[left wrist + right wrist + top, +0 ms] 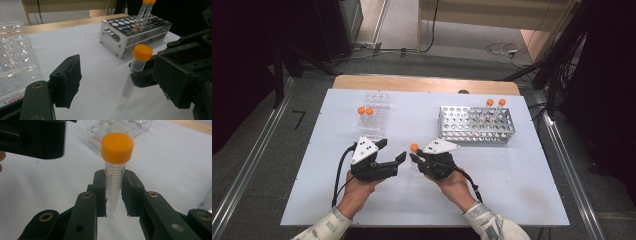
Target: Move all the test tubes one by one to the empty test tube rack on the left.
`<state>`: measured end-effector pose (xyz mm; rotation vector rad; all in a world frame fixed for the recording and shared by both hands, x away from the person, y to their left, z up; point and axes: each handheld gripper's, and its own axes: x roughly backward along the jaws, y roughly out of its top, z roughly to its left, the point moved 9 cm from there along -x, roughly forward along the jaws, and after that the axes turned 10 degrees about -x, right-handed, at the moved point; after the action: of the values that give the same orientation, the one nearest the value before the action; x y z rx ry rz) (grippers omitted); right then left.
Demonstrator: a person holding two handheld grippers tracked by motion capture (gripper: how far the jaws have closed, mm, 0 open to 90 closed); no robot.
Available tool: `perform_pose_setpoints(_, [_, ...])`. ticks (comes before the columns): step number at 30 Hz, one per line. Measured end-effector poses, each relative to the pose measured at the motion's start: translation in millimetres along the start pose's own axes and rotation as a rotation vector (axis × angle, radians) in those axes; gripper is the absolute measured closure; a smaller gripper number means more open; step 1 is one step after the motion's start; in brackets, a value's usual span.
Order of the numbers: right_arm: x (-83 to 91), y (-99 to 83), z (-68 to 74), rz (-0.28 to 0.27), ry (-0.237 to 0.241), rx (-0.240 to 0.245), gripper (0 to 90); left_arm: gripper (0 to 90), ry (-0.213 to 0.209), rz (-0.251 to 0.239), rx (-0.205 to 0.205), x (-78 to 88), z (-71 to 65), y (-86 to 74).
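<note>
in the high view the tube's body is hidden behind the right gripper [414, 157]; just the orange cap of the tube [414, 147] peeks above its tips. the left gripper [392, 150] lies level, jaws spread and pointing toward the right one, tips near each other, both forearms cut off by the bottom edge. beyond the right gripper stands a metal rack [475, 124] with two capped tubes, beyond the left a clear rack [374, 115]. in the left gripper view its own jaws stand apart with nothing pressed, the tube [136, 68] upright between them, its lower part blurred; the right gripper [147, 72] grips it from the far side. in the right gripper view the right gripper [114, 192] is clamped on the tube [115, 170], pads on its graduated wall below the cap; the tube's bottom is hidden behind the jaws, and the left gripper is a dark blur cut off at the top left.
</note>
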<state>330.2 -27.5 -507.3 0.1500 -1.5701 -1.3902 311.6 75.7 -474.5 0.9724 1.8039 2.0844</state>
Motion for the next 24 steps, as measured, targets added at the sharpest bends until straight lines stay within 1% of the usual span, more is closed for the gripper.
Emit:
perform_pose_setpoints(3, [-3.0, -0.2, 8.5, 0.006, 0.015, 0.008, 72.1, 29.7, -0.012, -0.004, -0.008, 0.4, -2.2, 0.7])
perform_pose_setpoints(4, [-4.1, 0.5, 10.4, 0.002, 0.020, 0.017, 72.1, 32.1, -0.018, -0.005, -0.008, 0.5, -2.8, 0.7])
perform_pose_setpoints(6, [-5.3, 1.2, 15.3, 0.003, 0.029, 0.017, 72.1, 37.1, -0.026, -0.008, -0.010, 0.6, -4.1, 0.8])
perform_pose_setpoints(9, [-6.1, 2.3, 20.1, 0.003, 0.038, 0.020, 72.1, 45.3, -0.048, -0.014, -0.019, 0.4, -6.9, 0.9])
perform_pose_setpoints(14, [-6.4, 4.6, 27.0, -0.001, 0.053, 0.025, 72.1, 54.8, -0.070, -0.011, -0.024, -2.4, -10.2, -0.5])
perform_pose_setpoints(15, [-6.5, 5.4, 27.9, -0.006, 0.058, 0.032, 72.1, 56.7, -0.073, -0.010, -0.024, -2.8, -10.8, -1.0])
perform_pose_setpoints(22, [-6.4, 5.0, 31.7, 0.000, 0.065, 0.033, 72.0, 67.5, -0.068, -0.006, -0.037, -4.3, -11.5, -2.6])
perform_pose_setpoints(24, [-7.0, 4.8, 31.0, 0.000, 0.066, 0.037, 71.9, 68.8, -0.066, -0.007, -0.038, -4.3, -11.3, -2.6])
